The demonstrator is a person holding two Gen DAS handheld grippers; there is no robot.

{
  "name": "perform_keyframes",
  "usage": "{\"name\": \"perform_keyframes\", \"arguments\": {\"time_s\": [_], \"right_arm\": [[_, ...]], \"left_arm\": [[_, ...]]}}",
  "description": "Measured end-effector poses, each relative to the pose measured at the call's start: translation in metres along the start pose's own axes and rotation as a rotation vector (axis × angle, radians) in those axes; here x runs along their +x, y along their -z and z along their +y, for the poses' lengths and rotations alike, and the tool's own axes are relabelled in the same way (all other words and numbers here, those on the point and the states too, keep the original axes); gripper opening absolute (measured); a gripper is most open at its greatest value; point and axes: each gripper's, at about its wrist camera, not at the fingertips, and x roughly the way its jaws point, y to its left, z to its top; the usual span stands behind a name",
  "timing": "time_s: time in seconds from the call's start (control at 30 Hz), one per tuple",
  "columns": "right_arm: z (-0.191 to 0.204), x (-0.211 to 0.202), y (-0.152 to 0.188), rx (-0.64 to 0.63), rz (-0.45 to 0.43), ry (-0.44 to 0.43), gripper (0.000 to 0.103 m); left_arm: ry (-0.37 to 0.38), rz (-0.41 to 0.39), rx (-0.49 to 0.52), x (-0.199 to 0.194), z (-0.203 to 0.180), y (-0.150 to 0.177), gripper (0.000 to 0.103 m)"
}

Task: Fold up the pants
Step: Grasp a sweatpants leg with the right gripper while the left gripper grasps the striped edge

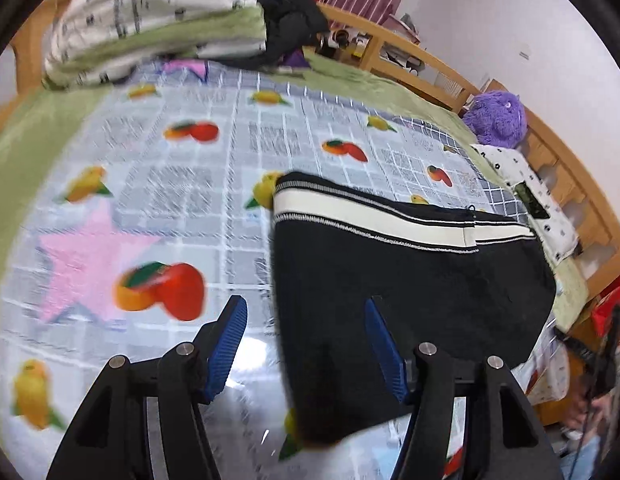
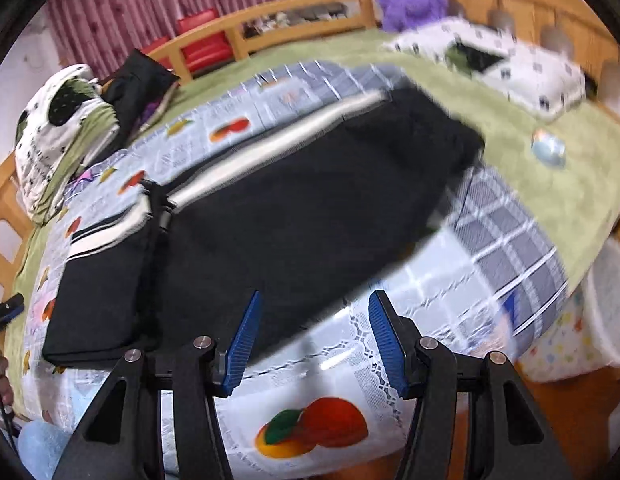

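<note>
The black pants [image 1: 409,292] with a white-and-black striped band lie folded flat on the fruit-print sheet [image 1: 158,184]. My left gripper [image 1: 306,308] is open and empty, its jaws wide apart over the pants' left edge. In the right wrist view the pants [image 2: 294,220] stretch from the left to the upper right. My right gripper [image 2: 313,300] is open and empty, just above the pants' near edge. Both views are blurred by motion.
A pile of folded bedding [image 1: 150,20] and a black garment [image 1: 290,20] sit at the far end of the bed. A purple plush toy [image 1: 497,116] and a spotted pillow [image 1: 529,200] lie by the wooden bed rail [image 1: 389,40]. A white bin [image 2: 605,300] stands by the bed.
</note>
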Motion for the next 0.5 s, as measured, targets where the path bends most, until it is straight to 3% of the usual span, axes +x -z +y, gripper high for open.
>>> {"name": "perform_keyframes", "arguments": {"time_s": [0.13, 0.23, 0.33, 0.43, 0.5], "right_arm": [[-0.02, 0.04, 0.006, 0.121, 0.053, -0.068, 0.056], [-0.026, 0.051, 0.005, 0.192, 0.0, -0.108, 0.056], [-0.023, 0.058, 0.002, 0.227, -0.022, -0.122, 0.055], [-0.011, 0.068, -0.003, 0.231, -0.014, -0.074, 0.019], [-0.002, 0.07, -0.006, 0.26, -0.028, -0.041, 0.011]], "left_arm": [[0.064, 0.05, -0.032, 0.051, 0.015, -0.007, 0.058], [0.113, 0.099, -0.031, 0.085, 0.021, -0.011, 0.054], [0.19, 0.092, -0.01, 0.097, 0.016, -0.017, 0.047], [0.176, 0.082, -0.018, 0.102, 0.012, -0.024, 0.011], [0.223, 0.038, -0.065, 0.09, 0.021, -0.03, 0.01]]}}
